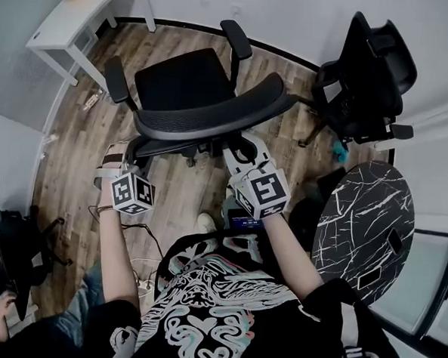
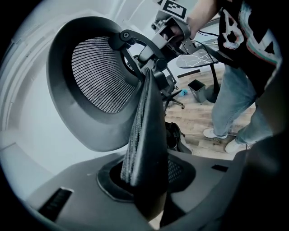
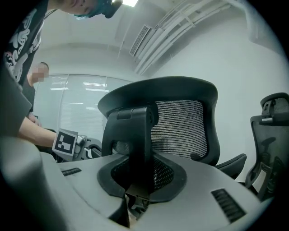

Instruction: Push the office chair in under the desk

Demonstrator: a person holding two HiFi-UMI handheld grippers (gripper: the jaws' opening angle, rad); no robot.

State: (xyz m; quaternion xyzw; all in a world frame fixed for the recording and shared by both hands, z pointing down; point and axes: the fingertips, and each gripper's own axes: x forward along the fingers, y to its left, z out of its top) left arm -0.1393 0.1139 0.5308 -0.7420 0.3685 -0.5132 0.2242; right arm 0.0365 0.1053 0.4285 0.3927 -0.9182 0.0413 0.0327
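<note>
The black mesh-backed office chair (image 1: pixel 186 83) stands at 12 o'clock from the person on the wood-plank floor (image 1: pixel 78 147), with its backrest toward them. It is well apart from the white desk (image 1: pixel 71 17) at 11 o'clock, which the frame edge cuts off. The left gripper (image 2: pixel 144 180) is clamped on the backrest's side edge, mesh and frame between the jaws. The right gripper (image 3: pixel 135 180) is clamped on the backrest's rear upright bracket. In the head view the backrest hides both grippers' jaw tips, and the seat largely hides the chair base.
</note>
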